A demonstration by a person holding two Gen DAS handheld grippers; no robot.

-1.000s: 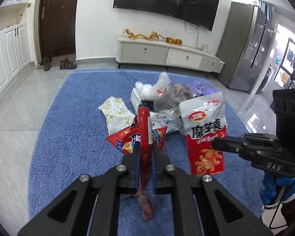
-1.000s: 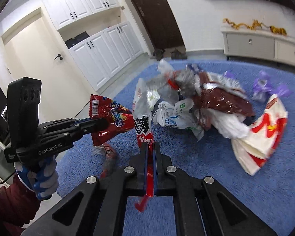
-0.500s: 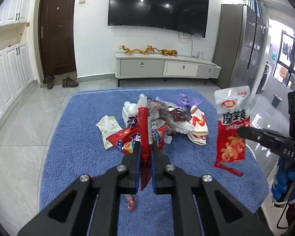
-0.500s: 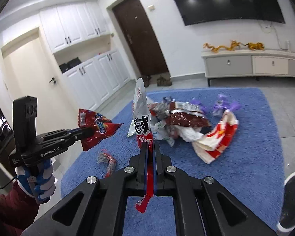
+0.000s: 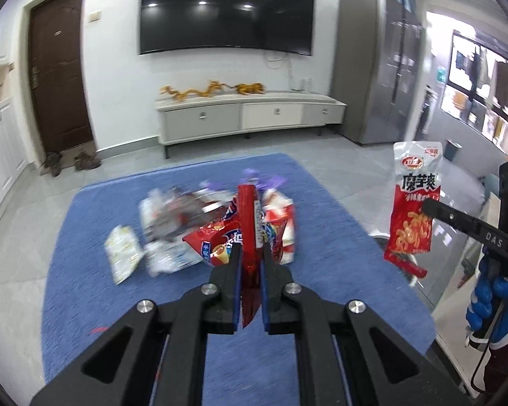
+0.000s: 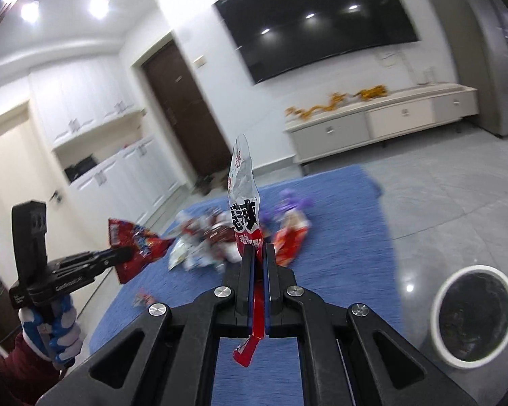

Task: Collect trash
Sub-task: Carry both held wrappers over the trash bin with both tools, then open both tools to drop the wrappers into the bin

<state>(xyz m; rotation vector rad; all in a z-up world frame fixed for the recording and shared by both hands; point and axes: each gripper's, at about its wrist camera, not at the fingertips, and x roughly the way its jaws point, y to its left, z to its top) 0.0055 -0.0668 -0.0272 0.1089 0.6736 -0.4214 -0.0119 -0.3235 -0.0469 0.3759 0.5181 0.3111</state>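
Note:
My left gripper (image 5: 250, 253) is shut on a red snack bag (image 5: 220, 237), held up above the blue rug (image 5: 84, 270); it also shows in the right wrist view (image 6: 135, 243). My right gripper (image 6: 258, 250) is shut on a red and white snack pouch (image 6: 243, 186), seen from the left wrist view at the right (image 5: 415, 203). A pile of wrappers (image 5: 172, 223) lies on the rug beyond both grippers. A white trash bin (image 6: 472, 311) lined in black stands at the lower right of the right wrist view, off the rug.
A small wrapper (image 6: 142, 299) lies alone on the rug's near side. A TV cabinet (image 5: 247, 116) stands against the far wall under the television, a tall grey fridge (image 5: 372, 67) to its right. Shoes (image 5: 71, 162) sit by the door. Grey tile floor surrounds the rug.
Both grippers have risen and pulled back from the pile with their bags still held. The right wrist view has swung right, bringing the trash bin into sight.

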